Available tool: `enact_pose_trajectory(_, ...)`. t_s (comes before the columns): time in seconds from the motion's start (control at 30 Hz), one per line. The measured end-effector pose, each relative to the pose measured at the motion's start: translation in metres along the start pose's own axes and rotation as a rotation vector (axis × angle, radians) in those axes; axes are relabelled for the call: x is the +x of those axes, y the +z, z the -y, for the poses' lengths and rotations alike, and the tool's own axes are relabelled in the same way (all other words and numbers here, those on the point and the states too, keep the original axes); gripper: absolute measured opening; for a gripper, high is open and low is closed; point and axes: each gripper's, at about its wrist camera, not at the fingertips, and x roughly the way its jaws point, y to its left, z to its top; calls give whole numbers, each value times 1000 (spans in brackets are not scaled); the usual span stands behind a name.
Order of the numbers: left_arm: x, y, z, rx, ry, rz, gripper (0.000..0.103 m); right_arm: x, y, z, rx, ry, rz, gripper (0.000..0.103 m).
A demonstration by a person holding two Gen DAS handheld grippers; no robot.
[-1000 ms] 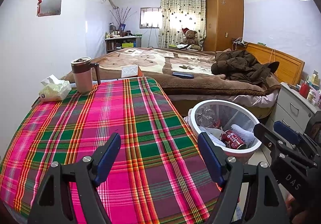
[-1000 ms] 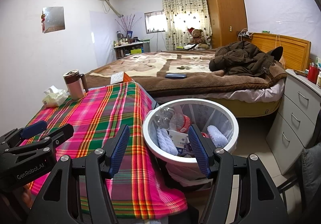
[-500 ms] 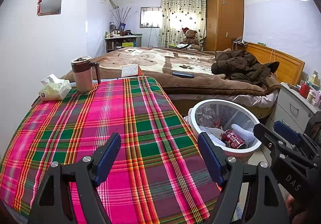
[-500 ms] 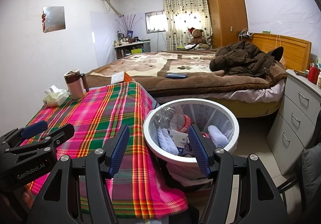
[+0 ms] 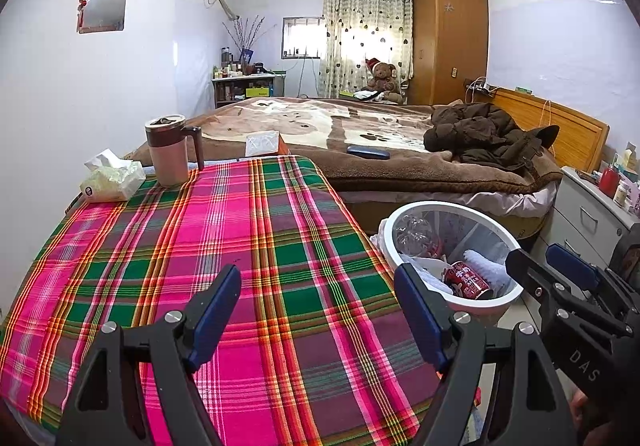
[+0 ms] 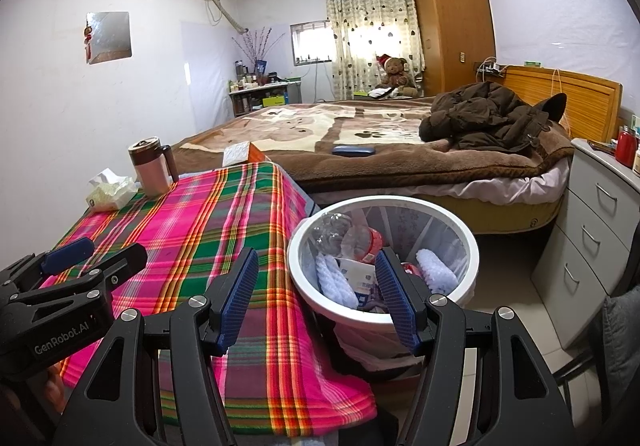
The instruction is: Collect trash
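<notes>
While both the left gripper (image 5: pixel 318 308) and right gripper (image 6: pixel 316 296) gape empty, the white bin (image 6: pixel 466 230) holds crumpled trash

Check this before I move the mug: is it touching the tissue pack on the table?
Apart. In the left wrist view, a strip of plaid cloth shows between the mug and the tissue pack.
</notes>
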Motion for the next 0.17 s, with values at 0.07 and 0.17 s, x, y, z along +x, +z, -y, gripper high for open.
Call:
enact_pose_trajectory(0.07,1,0,1,0,-2,-1,80,0,0,0,-1,0,1,62)
enact_pose_trajectory(0.17,1,-1,-1,-3,-2,-3,80,0,0,0,0,-1,0,62)
